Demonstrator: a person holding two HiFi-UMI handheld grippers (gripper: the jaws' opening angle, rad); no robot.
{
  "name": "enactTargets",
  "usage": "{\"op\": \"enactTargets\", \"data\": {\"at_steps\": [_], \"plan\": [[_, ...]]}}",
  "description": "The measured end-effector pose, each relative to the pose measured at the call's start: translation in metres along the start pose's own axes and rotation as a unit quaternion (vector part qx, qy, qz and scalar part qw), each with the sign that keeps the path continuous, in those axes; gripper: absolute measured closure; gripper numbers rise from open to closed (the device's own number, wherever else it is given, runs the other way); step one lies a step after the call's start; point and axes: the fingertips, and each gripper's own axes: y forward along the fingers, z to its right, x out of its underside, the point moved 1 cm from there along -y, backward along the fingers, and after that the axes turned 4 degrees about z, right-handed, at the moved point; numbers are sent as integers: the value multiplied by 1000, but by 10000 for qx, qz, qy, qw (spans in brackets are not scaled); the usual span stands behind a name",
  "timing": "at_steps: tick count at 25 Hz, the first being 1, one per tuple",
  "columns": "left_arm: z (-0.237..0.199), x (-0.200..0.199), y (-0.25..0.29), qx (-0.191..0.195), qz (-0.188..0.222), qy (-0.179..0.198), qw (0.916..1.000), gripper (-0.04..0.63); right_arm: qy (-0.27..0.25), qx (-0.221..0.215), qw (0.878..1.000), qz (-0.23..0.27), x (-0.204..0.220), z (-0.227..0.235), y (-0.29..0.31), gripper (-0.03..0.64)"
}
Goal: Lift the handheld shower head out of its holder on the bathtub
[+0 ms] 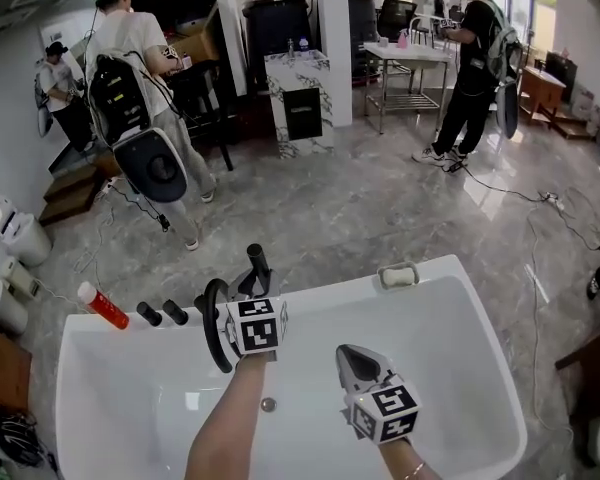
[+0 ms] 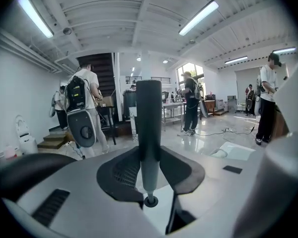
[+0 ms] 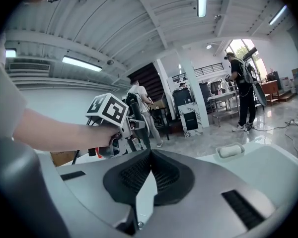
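White bathtub [image 1: 450, 298], far rim: left claw [image 2: 150, 150] part-open, clamped on upright handle of dark grey handheld shower head [image 2: 149, 113], held above that rim. Right claw [image 3: 150, 155] closed, empty.

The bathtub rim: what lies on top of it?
On the bathtub rim: a red bottle, two dark knobs, a soap dish. The left claw, shut on the shower head, covers part of the rim; no holder shows.
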Motion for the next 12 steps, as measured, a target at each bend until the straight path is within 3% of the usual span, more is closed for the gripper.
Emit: {"op": "enactTargets", "data": {"at_steps": [12], "plan": [[11,-97,-82,71,414,84,9991,459,-172,-72,9993,334,-82,-41,-45,611]]}}
